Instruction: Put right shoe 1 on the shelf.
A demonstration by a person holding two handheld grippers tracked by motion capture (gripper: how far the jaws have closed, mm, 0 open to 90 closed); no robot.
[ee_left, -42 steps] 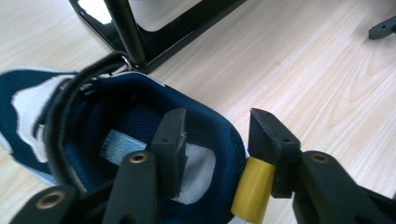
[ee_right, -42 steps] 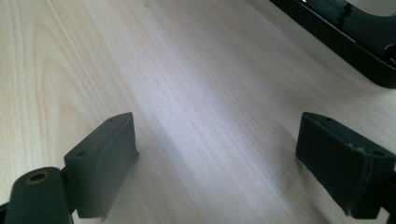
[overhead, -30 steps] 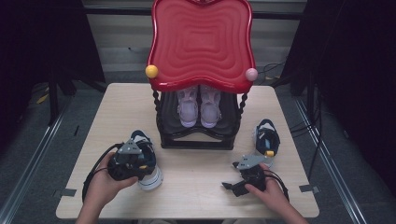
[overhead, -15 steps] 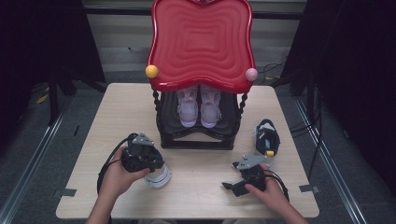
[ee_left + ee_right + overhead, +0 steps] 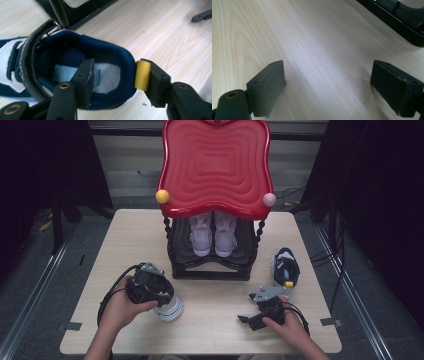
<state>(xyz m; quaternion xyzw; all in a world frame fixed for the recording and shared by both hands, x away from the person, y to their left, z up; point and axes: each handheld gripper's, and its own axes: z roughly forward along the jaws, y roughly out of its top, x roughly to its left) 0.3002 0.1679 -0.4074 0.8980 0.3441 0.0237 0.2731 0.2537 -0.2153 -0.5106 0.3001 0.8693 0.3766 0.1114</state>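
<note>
A navy and white shoe (image 5: 62, 52) lies on the table's front left, and its white end (image 5: 170, 309) sticks out from under my left hand. My left gripper (image 5: 116, 67) straddles its heel collar. One jaw is inside the shoe over the white insole. The yellow-padded jaw touches the outside of the heel. A gap shows between the inner jaw and the collar, so the gripper is open. A second navy shoe (image 5: 286, 267) lies at the right. My right gripper (image 5: 247, 307) rests on the table in front of it, open, with bare wood between its jaws (image 5: 327, 80).
A shoe rack with a wavy red top (image 5: 215, 165) and a black base (image 5: 210, 270) stands mid-table, with a pale pink pair of shoes (image 5: 212, 232) on its low shelf. Its base shows close ahead (image 5: 82, 12) of the left gripper. Bare wood (image 5: 215, 330) lies between my hands.
My left hand and gripper have moved right and slightly nearer, coming over the shoe's heel, and the shoe has shifted a little. The right gripper has stayed still.
</note>
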